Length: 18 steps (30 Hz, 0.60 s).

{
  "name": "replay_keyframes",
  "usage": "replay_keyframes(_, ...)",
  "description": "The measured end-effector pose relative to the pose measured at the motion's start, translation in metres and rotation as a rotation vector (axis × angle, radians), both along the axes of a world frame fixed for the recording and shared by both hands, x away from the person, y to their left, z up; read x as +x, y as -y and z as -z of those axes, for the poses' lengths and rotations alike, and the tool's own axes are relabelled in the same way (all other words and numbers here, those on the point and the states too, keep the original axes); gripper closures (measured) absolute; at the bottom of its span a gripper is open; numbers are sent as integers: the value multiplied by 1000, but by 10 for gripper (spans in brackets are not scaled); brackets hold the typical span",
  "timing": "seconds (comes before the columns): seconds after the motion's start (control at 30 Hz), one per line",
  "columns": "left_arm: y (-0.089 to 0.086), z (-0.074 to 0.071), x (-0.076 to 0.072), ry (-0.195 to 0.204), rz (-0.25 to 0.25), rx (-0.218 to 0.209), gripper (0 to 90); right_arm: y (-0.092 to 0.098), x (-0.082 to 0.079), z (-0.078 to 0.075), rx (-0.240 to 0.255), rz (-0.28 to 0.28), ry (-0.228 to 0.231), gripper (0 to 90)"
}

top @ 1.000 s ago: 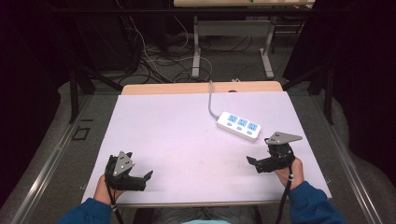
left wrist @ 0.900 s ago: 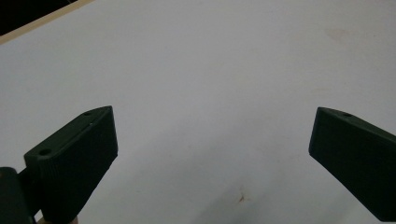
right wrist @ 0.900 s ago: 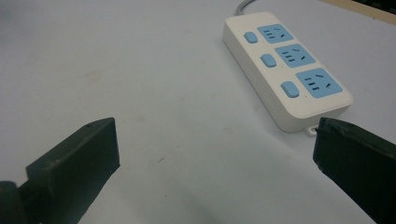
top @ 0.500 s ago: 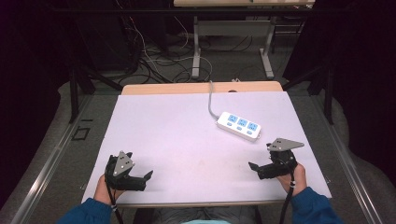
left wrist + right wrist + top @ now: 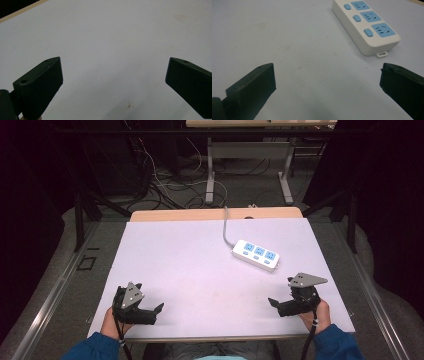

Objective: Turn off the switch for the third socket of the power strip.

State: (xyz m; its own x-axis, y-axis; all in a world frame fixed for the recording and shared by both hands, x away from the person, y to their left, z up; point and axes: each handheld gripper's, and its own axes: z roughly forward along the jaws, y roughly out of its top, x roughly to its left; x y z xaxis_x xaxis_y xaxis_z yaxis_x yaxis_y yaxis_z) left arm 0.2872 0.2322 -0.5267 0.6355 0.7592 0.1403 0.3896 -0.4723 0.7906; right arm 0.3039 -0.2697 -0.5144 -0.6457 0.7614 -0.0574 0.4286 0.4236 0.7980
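At the near left edge of the white table [image 5: 200, 255], the left gripper [image 5: 150, 312] rests with jaws wide apart, holding nothing. At near right, the right gripper [image 5: 280, 306] also gapes empty. Farther off on the right lies the power strip [image 5: 255, 254], its grey cable [image 5: 227, 227] running to the far edge.

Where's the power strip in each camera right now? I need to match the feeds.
High view: the power strip lies right of centre on the far half of the white table, ahead of the right tongs.
Right gripper view: upper right, beyond the open jaws.
Left gripper view: not in it; bare table surface beyond its jaws.
Shared landmark: the three blue sockets.
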Motion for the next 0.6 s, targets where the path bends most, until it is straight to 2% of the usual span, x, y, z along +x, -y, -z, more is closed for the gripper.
replay_keyframes(0.1, 0, 0, 0, 0, 1, 0, 11, 1, -2, 1, -13, 1, 3, 0)
replay_keyframes(0.17, 0, 0, 0, -1, 0, 1, 11, 1, -4, 2, 1, 5, 6, 0)
replay_keyframes(0.53, 0, 0, 0, 4, 4, 14, 11, 5, -8, 6, -1, 19, 13, 0)
replay_keyframes(0.57, 0, 0, 0, 3, 4, 14, 11, 6, -7, 6, -6, 4, 15, 0)
replay_keyframes(0.6, 0, 0, 0, 5, 4, 17, 11, 5, -9, 5, 1, 18, 8, 0)
